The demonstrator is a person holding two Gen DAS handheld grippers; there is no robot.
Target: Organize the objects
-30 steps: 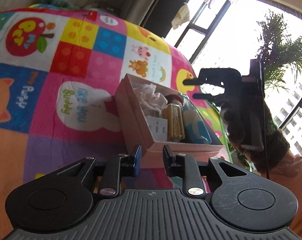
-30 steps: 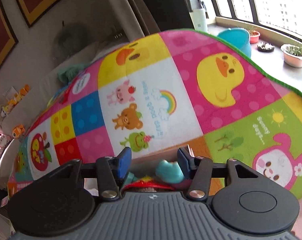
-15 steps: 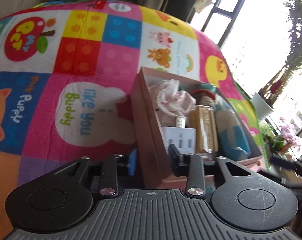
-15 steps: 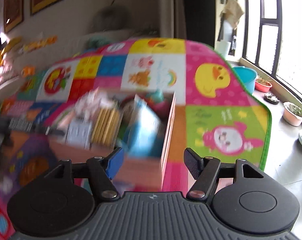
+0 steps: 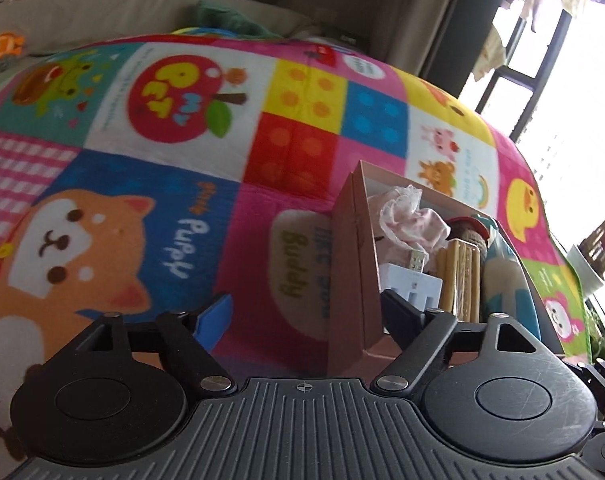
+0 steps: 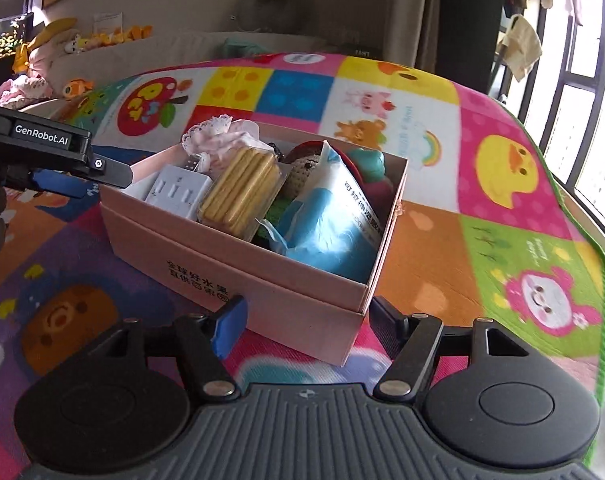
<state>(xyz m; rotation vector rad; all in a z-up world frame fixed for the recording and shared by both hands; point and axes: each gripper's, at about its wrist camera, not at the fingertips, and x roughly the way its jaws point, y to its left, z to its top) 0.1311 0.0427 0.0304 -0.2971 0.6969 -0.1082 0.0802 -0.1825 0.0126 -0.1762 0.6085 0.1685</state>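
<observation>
A pink cardboard box point(image 6: 230, 264) sits on a colourful play mat point(image 6: 482, 208). It holds a white power strip point(image 6: 178, 196), a pack of yellow biscuit sticks point(image 6: 242, 196), a blue-and-white pouch point(image 6: 334, 220), pink lacy cloth point(image 6: 218, 136) and a knitted toy point(image 6: 306, 168). My right gripper point(image 6: 308, 320) is open, its jaws astride the box's near corner. My left gripper point(image 5: 304, 316) is open at the box's left wall point(image 5: 350, 264), one finger inside and one outside. The left gripper also shows in the right wrist view point(image 6: 62, 148).
The mat point(image 5: 162, 160) runs far to the left and behind the box. A beige sofa with plush toys point(image 6: 82, 44) stands at the back. Windows and potted plants point(image 5: 590, 256) lie to the right, past the mat's green edge.
Both grippers have opened wider. The left gripper moved left along the box, its jaws now straddling the left wall. The right gripper pulled back from above the box to its near corner.
</observation>
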